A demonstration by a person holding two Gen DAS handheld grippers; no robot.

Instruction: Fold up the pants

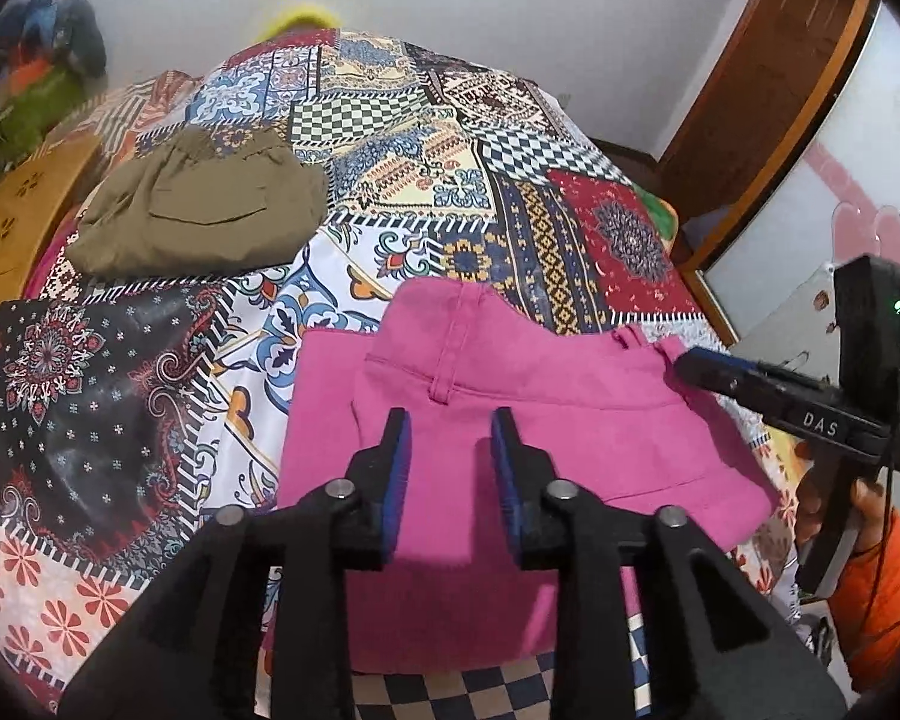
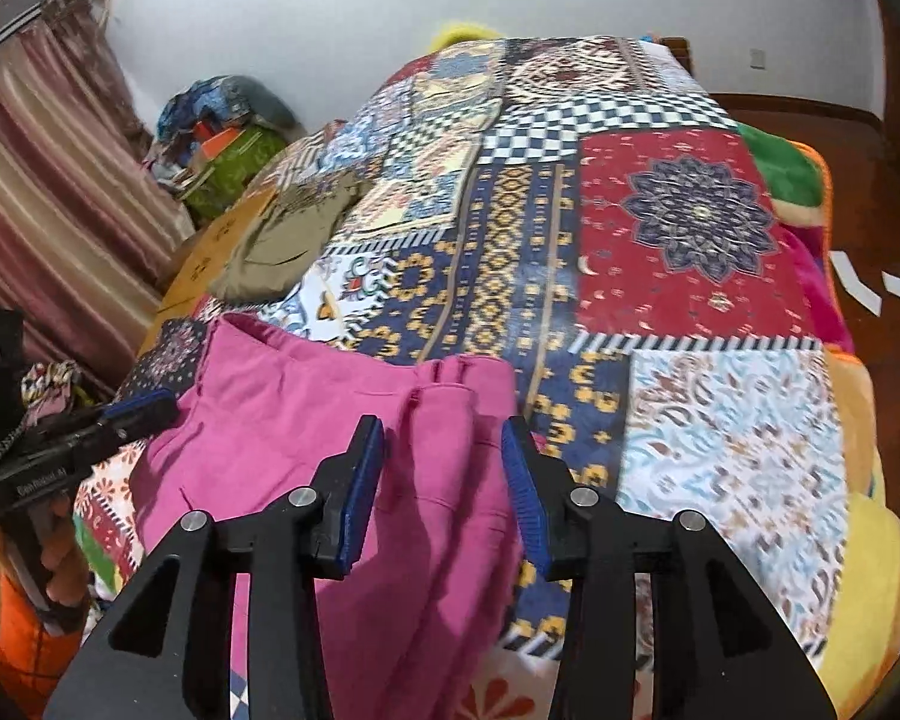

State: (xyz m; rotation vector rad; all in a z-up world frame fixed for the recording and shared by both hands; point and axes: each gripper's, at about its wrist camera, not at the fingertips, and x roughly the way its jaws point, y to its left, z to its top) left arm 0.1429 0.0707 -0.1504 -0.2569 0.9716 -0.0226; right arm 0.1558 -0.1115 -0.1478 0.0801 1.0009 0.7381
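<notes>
While both black two-finger tools are hovering over the near edge of the bed, the left claw (image 1: 450,420) is standing with its blue-padded fingers apart above the folded magenta cotton pants (image 1: 510,420), gripping nothing. The right claw (image 2: 443,429) is likewise standing spread, its pads empty, above the right side of the same pants (image 2: 330,408). In the left wrist view the right claw (image 1: 699,363) is reaching in from the side, its tip lying at the waistband corner; whether it is touching the cloth cannot be told. The pants are lying flat on the near part of the patchwork-printed bedspread (image 1: 390,192), waistband turned away from the cameras. Farther back on the left side of the bed, well apart from the pink pair, a folded olive-green garment with a pocket (image 1: 204,210) is resting. Beyond it, beside the bed, a heap of coloured clothes and bags (image 2: 228,120) is sitting against the white wall (image 2: 270,18).
</notes>
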